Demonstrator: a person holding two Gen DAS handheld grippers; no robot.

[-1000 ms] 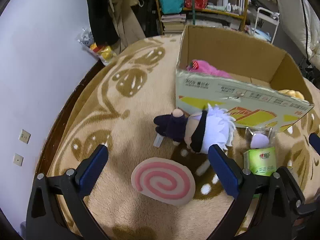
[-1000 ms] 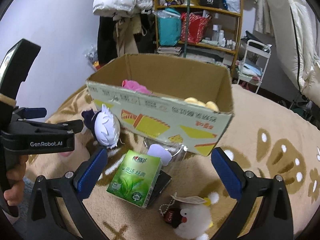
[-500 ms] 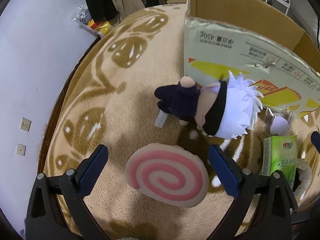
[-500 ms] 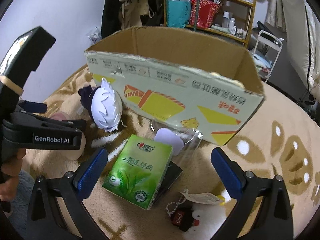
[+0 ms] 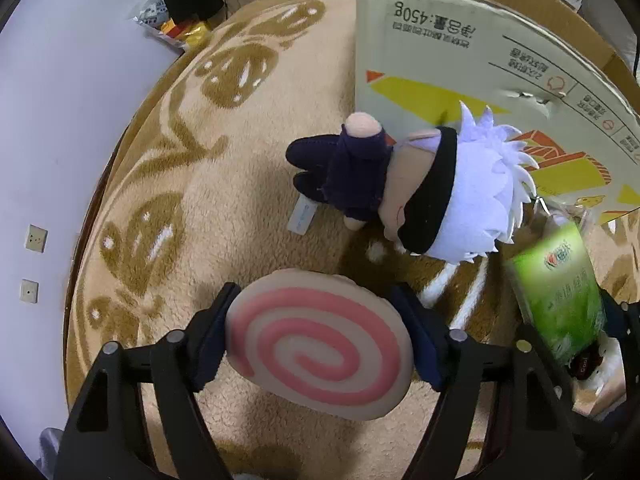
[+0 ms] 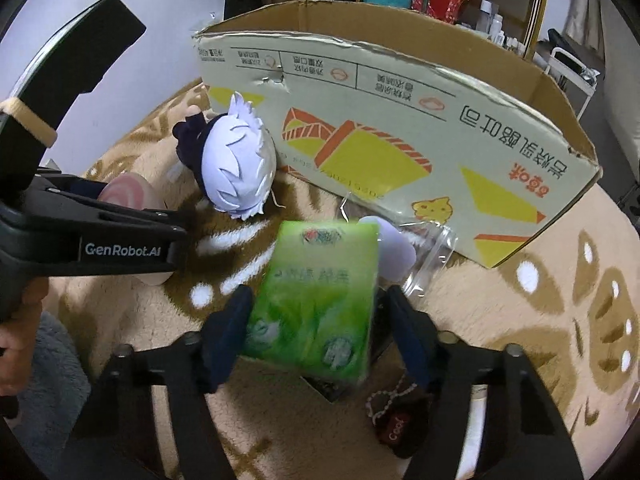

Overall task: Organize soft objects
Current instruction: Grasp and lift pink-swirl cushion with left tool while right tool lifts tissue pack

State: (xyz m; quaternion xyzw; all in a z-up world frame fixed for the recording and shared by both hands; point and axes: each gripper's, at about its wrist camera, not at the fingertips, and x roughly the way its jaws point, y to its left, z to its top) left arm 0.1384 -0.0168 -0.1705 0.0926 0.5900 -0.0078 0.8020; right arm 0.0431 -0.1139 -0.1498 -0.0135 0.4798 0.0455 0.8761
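— What writing can be read?

— "GenRobot.AI" is printed in white on the side of the left gripper (image 6: 132,236), as seen in the right wrist view. "450g" is read upside down on the cardboard box (image 5: 460,64), beside Chinese characters; larger red and black characters are carried on the same panel (image 6: 400,120). The print on the green tissue pack (image 6: 316,300) is blurred and cannot be made out. "Cool" is shown on a small dark tag (image 6: 394,428) at the bottom edge.

— And the fingers?

— The pink spiral cushion (image 5: 320,340) is clamped between the fingers of the left gripper (image 5: 318,338), low over the patterned carpet (image 5: 200,200). The tissue pack is squeezed at its sides by the right gripper (image 6: 316,320).

— What is hidden or cut off?

— The box's inside is hidden by its front wall. The white-haired plush doll (image 5: 420,192) is laid on its side against the box; its face is partly covered by a black band. A clear bag (image 6: 424,252) with a pale object is half hidden behind the tissue pack.
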